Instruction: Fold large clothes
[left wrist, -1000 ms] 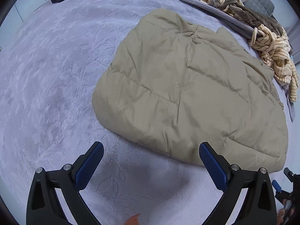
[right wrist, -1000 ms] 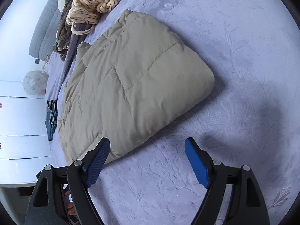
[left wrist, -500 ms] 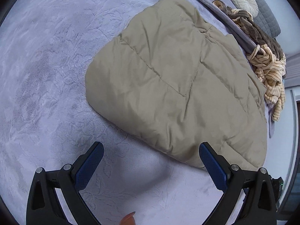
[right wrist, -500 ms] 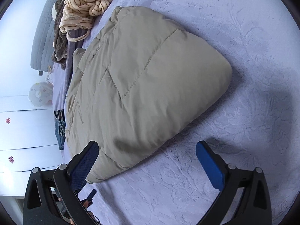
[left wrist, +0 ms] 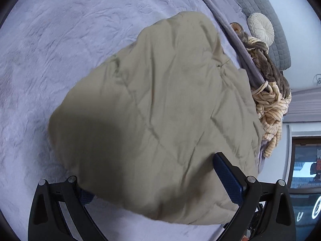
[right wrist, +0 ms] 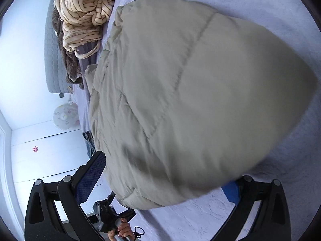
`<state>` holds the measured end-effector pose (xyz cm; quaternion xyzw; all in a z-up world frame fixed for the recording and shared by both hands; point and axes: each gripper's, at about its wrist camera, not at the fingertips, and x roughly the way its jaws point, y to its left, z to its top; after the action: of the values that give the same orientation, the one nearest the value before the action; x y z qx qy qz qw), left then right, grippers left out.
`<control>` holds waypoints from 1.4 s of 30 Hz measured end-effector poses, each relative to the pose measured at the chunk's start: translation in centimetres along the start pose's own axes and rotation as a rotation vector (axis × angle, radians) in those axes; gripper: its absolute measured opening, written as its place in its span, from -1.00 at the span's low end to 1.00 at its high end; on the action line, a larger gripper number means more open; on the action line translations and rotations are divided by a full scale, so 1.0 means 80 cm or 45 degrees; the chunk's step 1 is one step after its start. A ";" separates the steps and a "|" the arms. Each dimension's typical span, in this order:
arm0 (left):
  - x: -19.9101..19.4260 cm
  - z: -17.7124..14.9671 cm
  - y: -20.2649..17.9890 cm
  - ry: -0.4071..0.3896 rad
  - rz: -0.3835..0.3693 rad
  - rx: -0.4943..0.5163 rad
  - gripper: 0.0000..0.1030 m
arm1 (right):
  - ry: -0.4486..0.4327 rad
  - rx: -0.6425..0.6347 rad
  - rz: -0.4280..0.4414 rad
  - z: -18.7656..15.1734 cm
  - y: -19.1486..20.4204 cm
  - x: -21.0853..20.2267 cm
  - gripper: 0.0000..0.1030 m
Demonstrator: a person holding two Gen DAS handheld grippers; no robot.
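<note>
A folded beige puffer jacket [left wrist: 160, 110] lies on the lavender bed cover [left wrist: 50, 50] and fills most of both views; it also shows in the right wrist view [right wrist: 200, 100]. My left gripper [left wrist: 156, 186] is open, its jaws straddling the jacket's near edge, the left pad hidden under the fabric. My right gripper [right wrist: 166, 178] is open too, its jaws on either side of the jacket's near rounded end, with the fabric between them.
A heap of striped cream and brown clothes [left wrist: 268, 104] lies beyond the jacket by the grey headboard [left wrist: 266, 16], also in the right wrist view [right wrist: 84, 16]. A round cushion [left wrist: 260, 28] rests there. White cupboards [right wrist: 40, 150] stand beside the bed.
Both grippers have moved forward onto the jacket from open bed cover. Its near edges now sit between the open jaws of each. The jacket itself has not moved.
</note>
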<state>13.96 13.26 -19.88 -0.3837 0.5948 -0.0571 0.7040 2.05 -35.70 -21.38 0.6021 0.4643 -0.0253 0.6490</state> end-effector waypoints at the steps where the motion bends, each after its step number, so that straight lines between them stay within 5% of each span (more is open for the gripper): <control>1: 0.008 0.007 -0.002 -0.002 0.003 -0.009 0.98 | 0.005 -0.007 0.016 0.004 0.004 0.006 1.00; 6: 0.035 0.018 -0.001 -0.030 0.058 -0.031 0.90 | 0.040 0.030 0.007 0.012 -0.003 0.037 1.00; 9: 0.027 0.019 -0.010 -0.038 -0.019 0.023 -0.20 | 0.018 0.080 0.028 0.012 -0.008 0.034 0.93; 10: 0.022 0.019 -0.014 -0.043 -0.022 0.042 -0.41 | 0.010 0.098 0.027 0.011 -0.009 0.032 0.80; 12: 0.009 0.016 -0.026 -0.074 -0.002 0.140 -0.62 | 0.007 0.131 0.034 0.010 -0.014 0.028 -0.09; 17: -0.029 -0.006 -0.067 -0.145 0.088 0.402 -0.68 | -0.020 0.072 0.042 -0.009 0.000 0.004 -0.47; 26: -0.111 -0.063 -0.051 -0.094 0.075 0.617 -0.69 | -0.026 -0.032 -0.009 -0.089 0.001 -0.060 -0.49; 40: -0.171 -0.217 0.093 0.069 0.313 0.565 -0.68 | 0.124 0.077 -0.059 -0.235 -0.118 -0.141 -0.49; 42: -0.165 -0.226 0.108 0.076 0.372 0.522 -0.53 | 0.125 0.105 -0.041 -0.240 -0.131 -0.143 -0.44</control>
<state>-8.99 17.84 -14.66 -0.1410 0.6404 -0.0854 0.7501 -21.61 -29.11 -19.08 0.6211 0.5039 -0.0254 0.5997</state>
